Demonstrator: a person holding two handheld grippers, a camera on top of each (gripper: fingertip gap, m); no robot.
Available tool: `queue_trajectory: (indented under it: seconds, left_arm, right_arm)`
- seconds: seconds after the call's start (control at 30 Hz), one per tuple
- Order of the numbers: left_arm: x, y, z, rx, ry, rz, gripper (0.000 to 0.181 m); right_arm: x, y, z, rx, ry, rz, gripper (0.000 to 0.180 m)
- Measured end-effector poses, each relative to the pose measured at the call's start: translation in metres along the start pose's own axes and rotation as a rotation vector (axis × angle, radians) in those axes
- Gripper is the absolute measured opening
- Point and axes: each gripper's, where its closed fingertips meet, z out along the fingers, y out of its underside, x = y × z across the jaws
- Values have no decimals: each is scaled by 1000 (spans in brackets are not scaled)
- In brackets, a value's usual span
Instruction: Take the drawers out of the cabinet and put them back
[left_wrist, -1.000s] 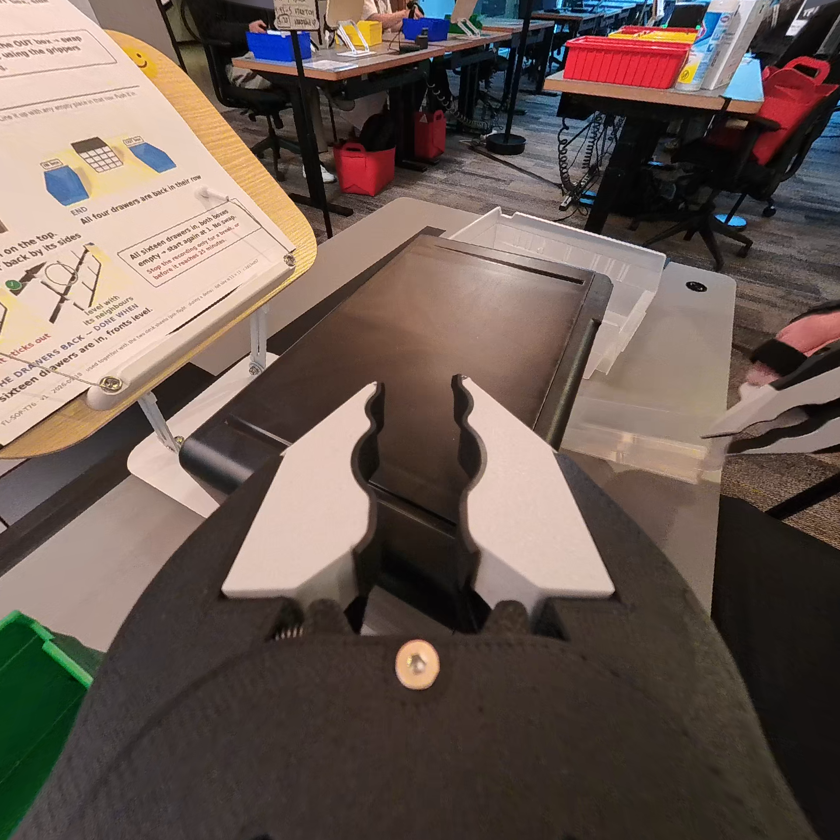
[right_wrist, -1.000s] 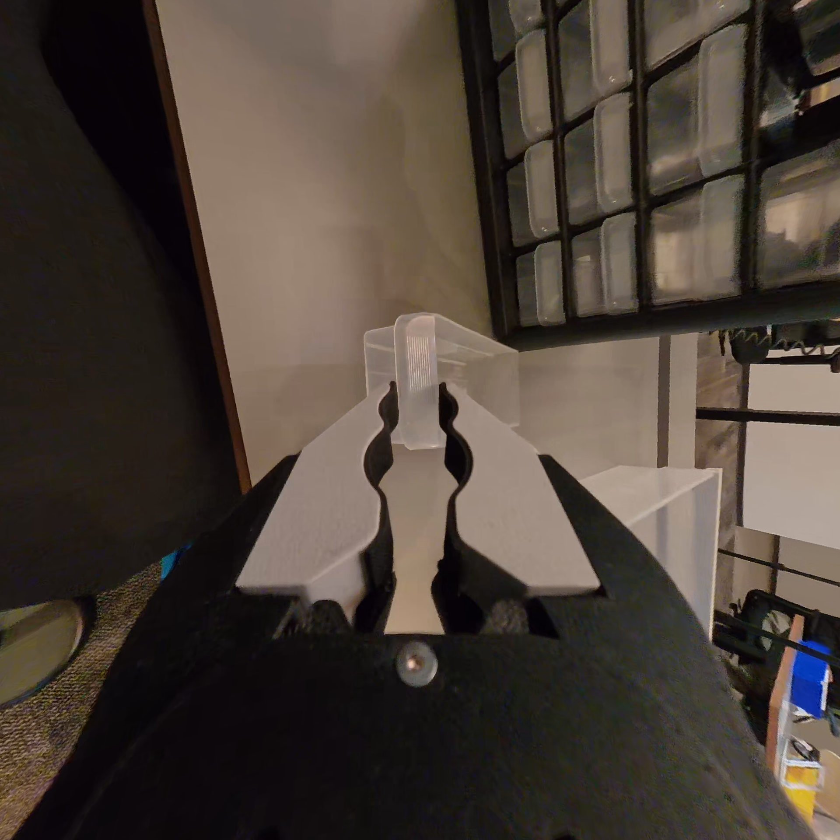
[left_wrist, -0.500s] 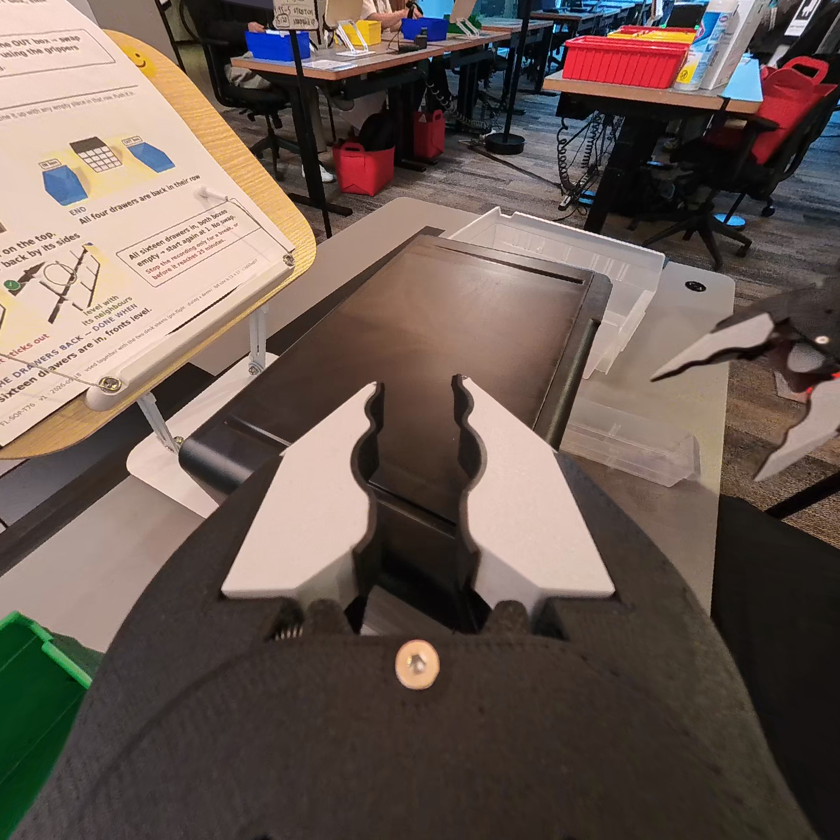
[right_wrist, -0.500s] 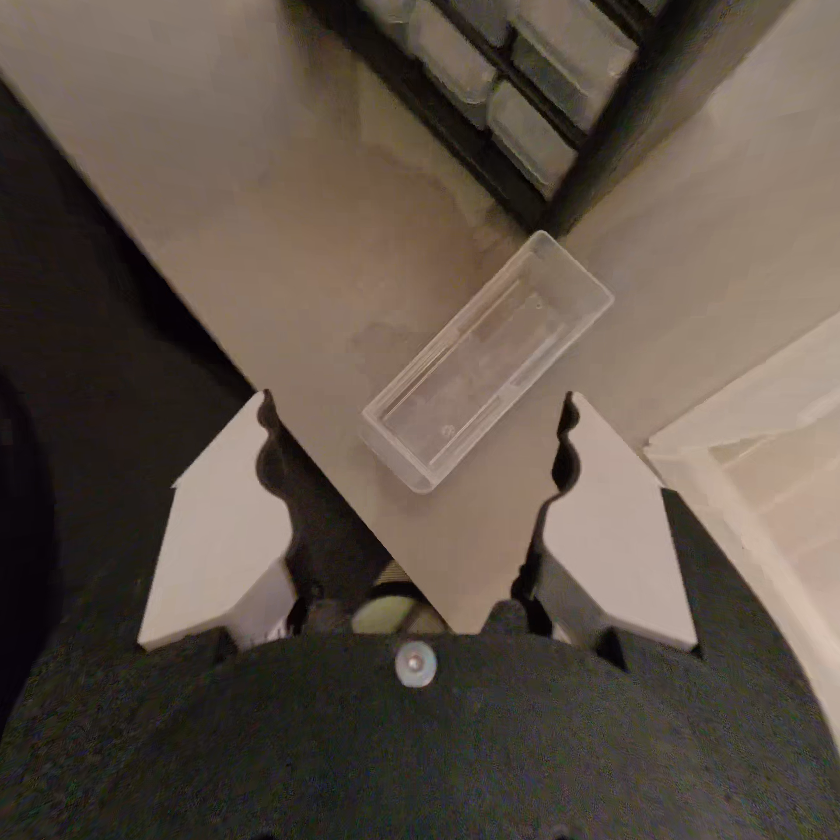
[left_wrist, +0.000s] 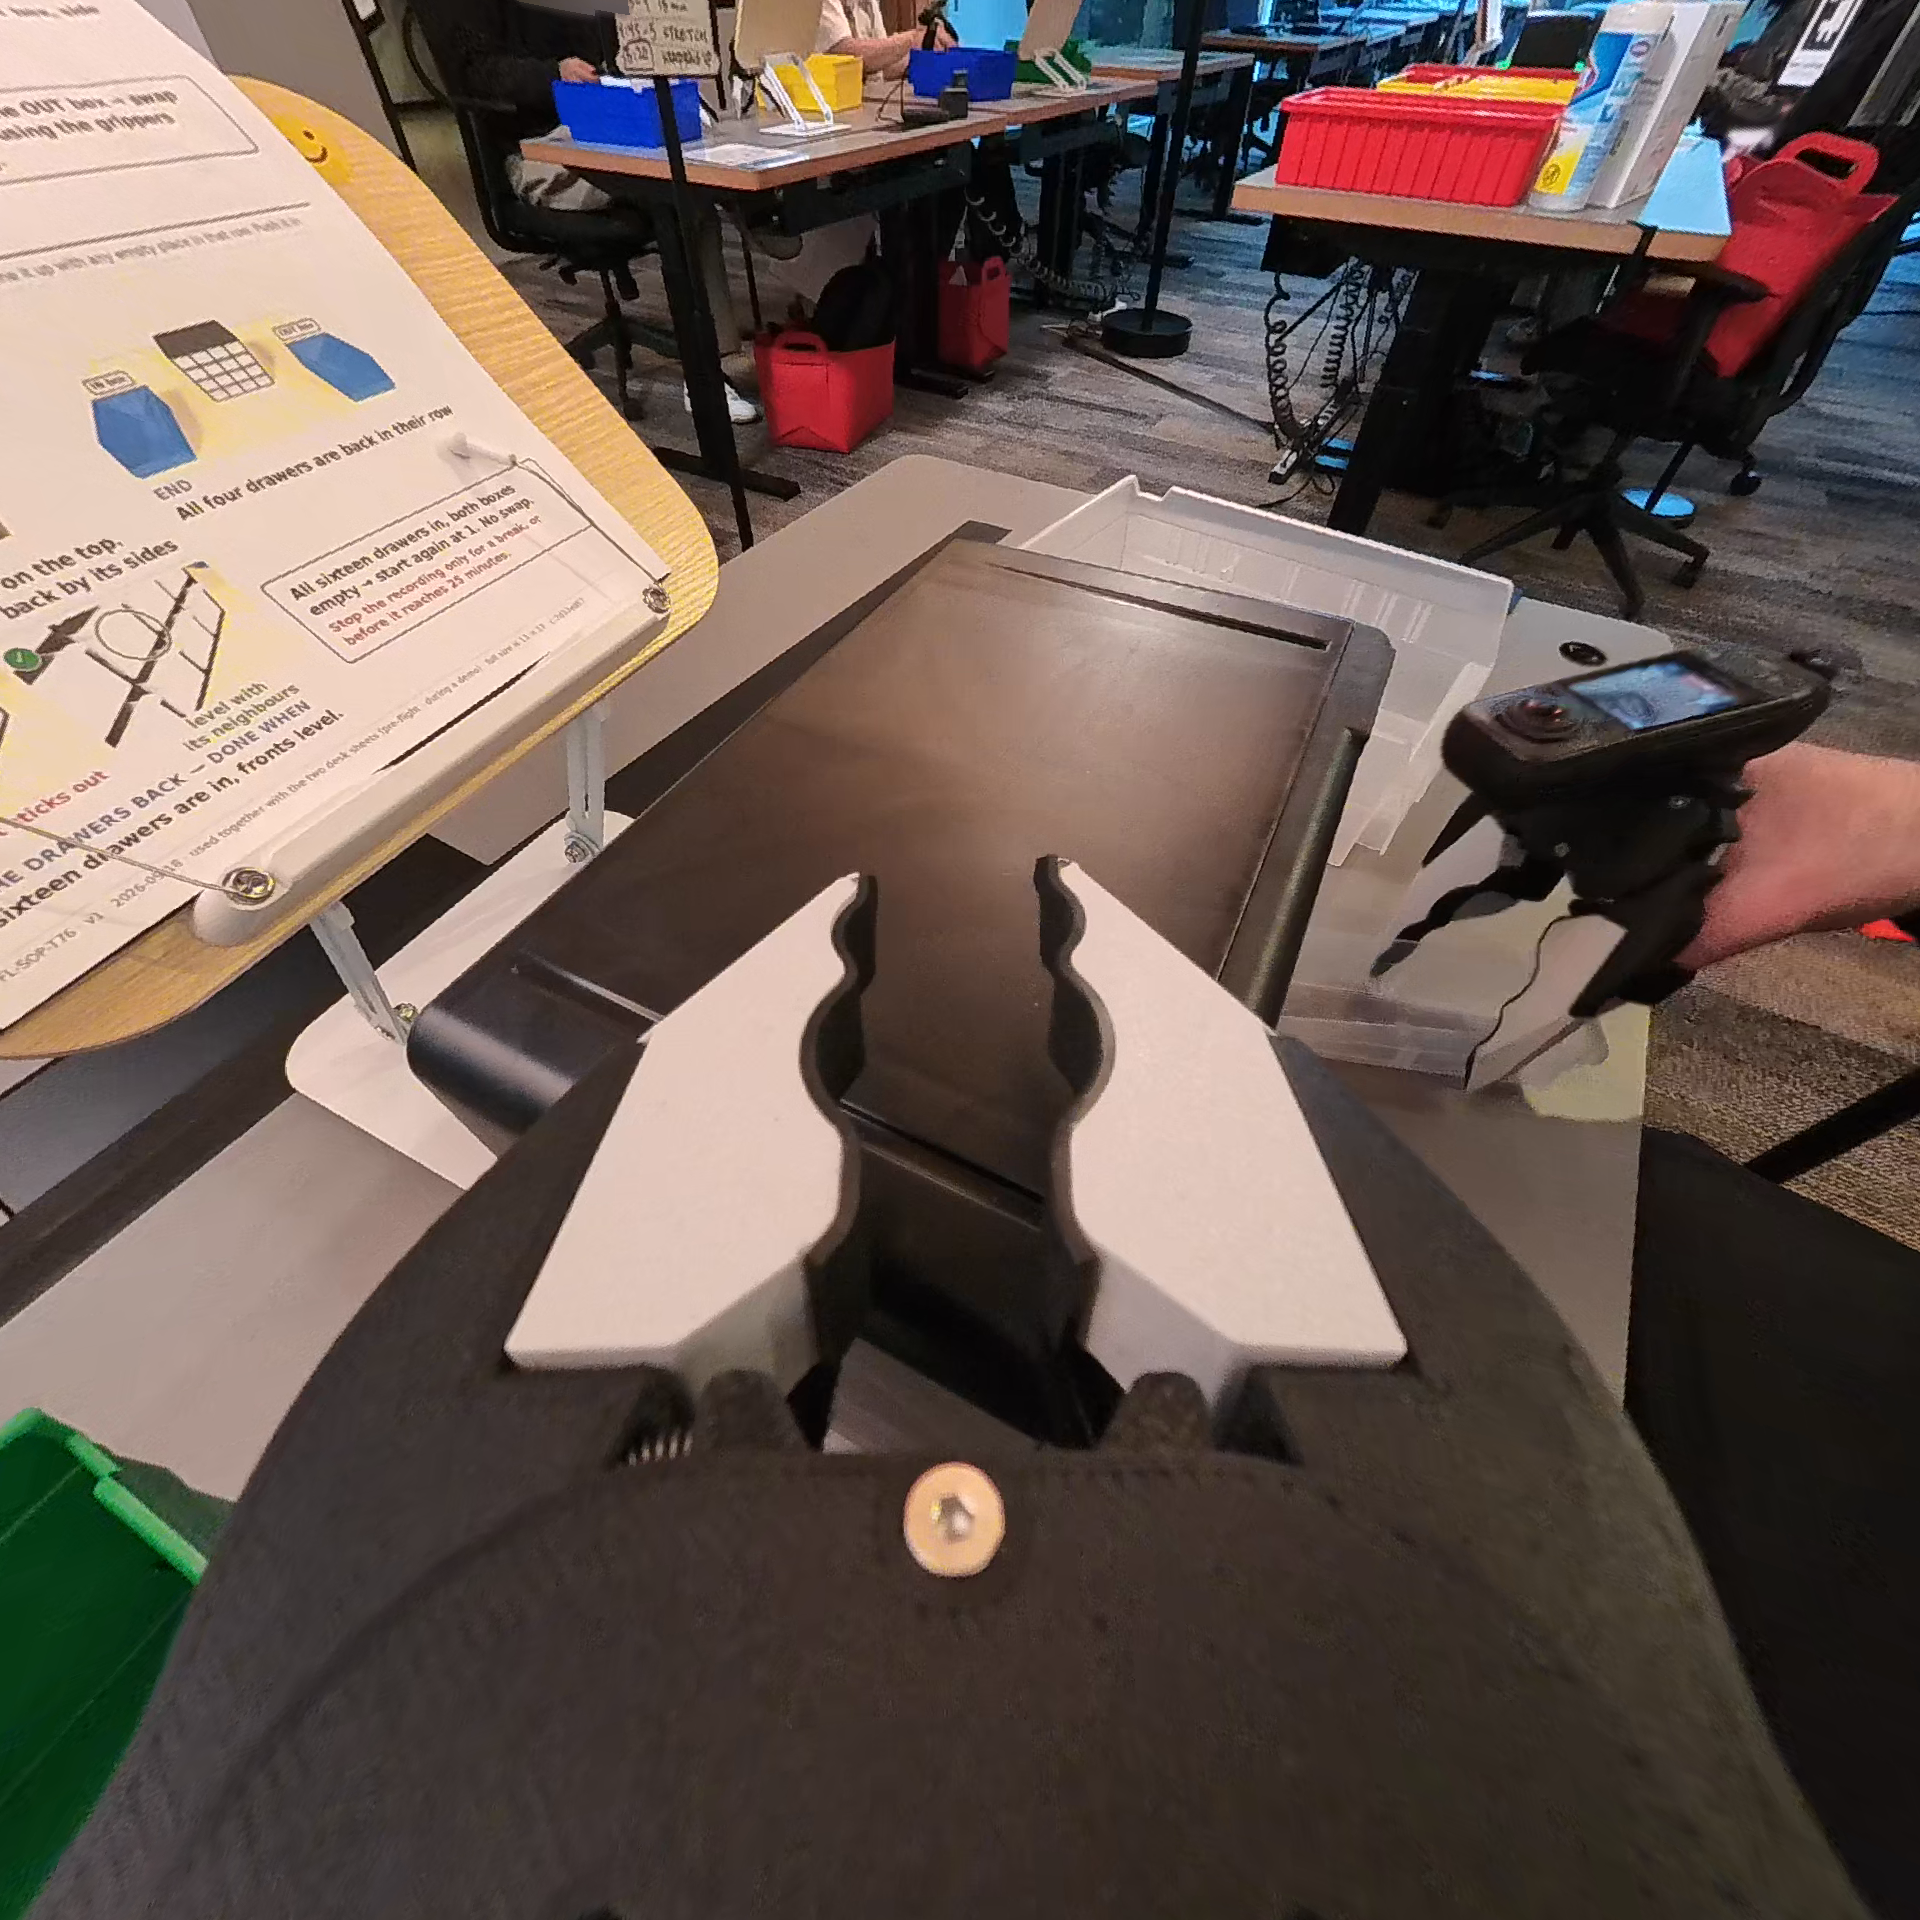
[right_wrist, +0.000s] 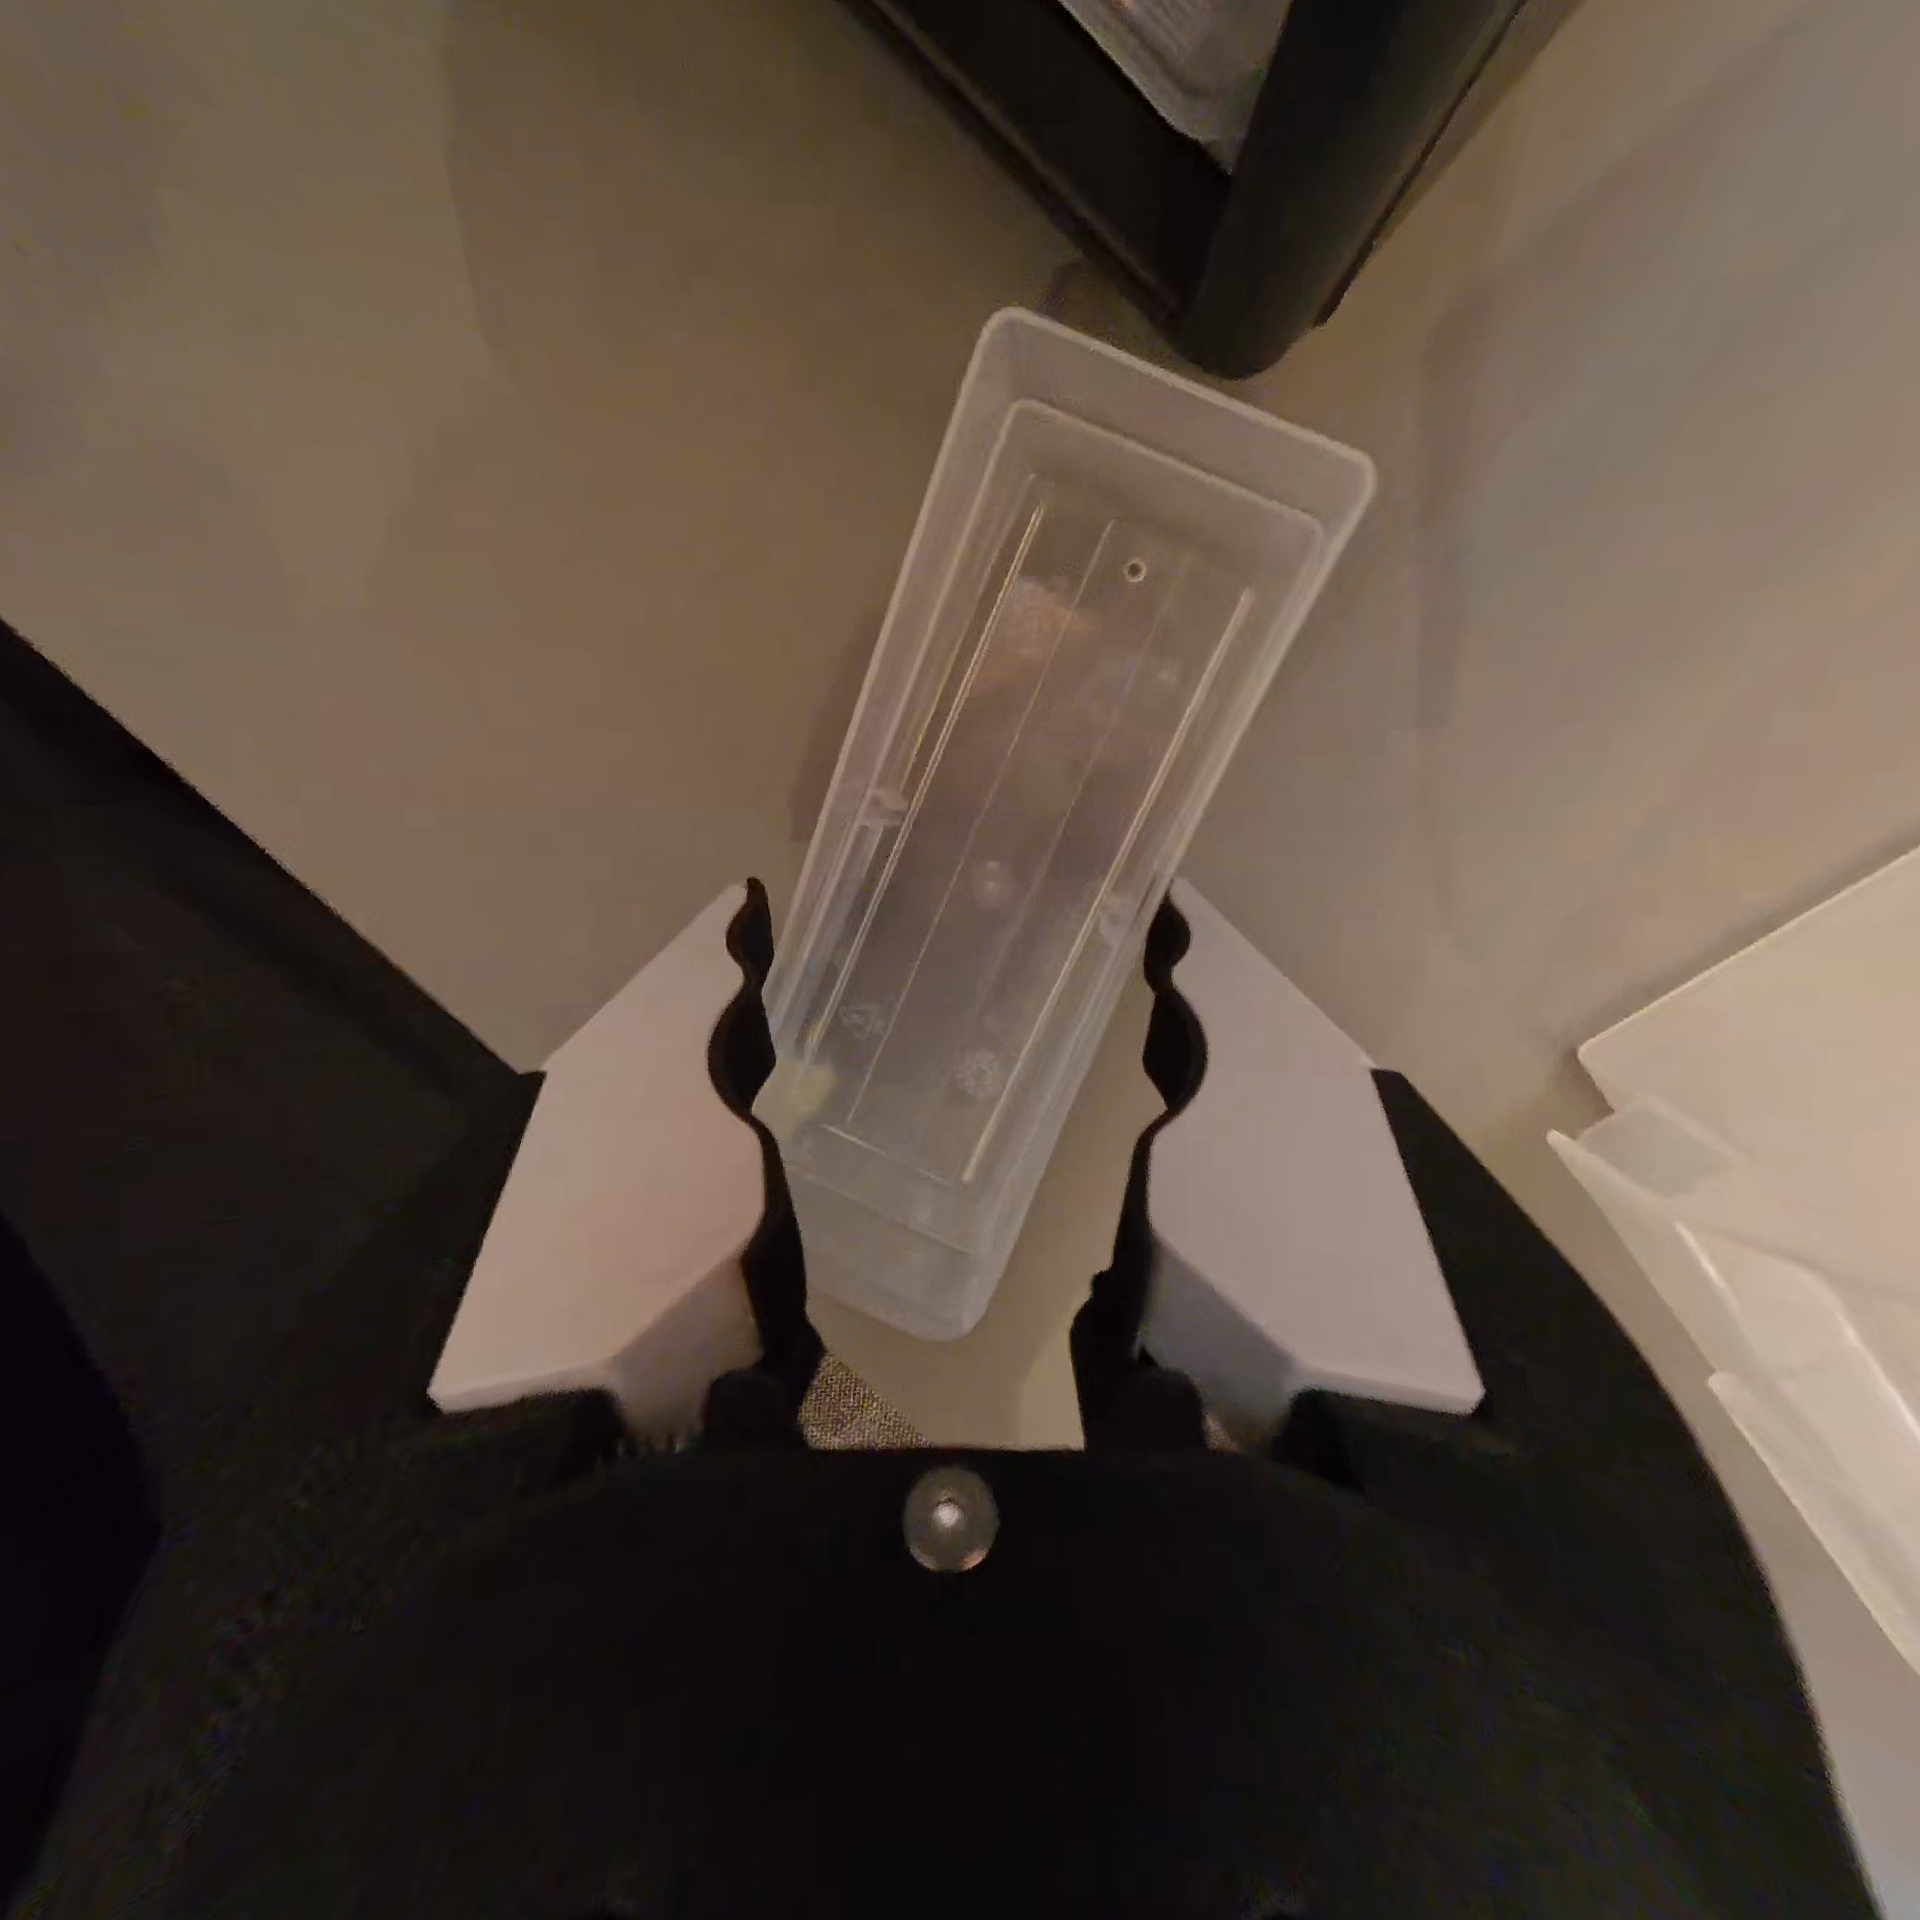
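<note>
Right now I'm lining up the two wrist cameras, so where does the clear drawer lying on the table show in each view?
Left wrist view: the clear drawer lies right of centre on the table, beside the black cabinet, under the right gripper.
Right wrist view: the drawer fills the centre, between the right gripper's spread fingers.
Shared landmark: the black cabinet, only its corner showing at the top there.

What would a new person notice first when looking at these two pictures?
In the right wrist view, a clear plastic drawer lies open side up on the beige tabletop, its near end between the open fingers of the right hand-held gripper. In the left wrist view, the left hand-held gripper hovers open over the black cabinet; an instruction sheet on a wooden board stands at its left.
</note>
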Motion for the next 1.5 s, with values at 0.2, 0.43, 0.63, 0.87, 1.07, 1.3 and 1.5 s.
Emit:
queue_trajectory:
  seconds: [0.2,0.43,0.63,0.87,1.07,1.3,1.5]
  left_arm:
    - [0,0,0,2,0,-2,30]
    - [0,0,0,3,1,-4,30]
    - [0,0,0,7,2,-7,30]
    - [0,-1,-1,14,3,-10,30]
    - [0,-1,-1,19,8,-11,30]
    - [0,-1,-1,18,8,-11,30]
    - [0,-1,-1,20,8,-11,30]
  right_arm:
    - [4,-4,-59,55,11,-166,65]
    - [122,-20,-155,28,335,-323,63]
    - [243,-8,-138,-271,482,-481,63]
    - [303,-14,-72,-400,460,-666,63]
    - [333,-26,-46,-457,519,-734,68]
    - [363,-38,-64,-472,733,-644,67]
    - [325,-47,-90,-295,684,-498,53]
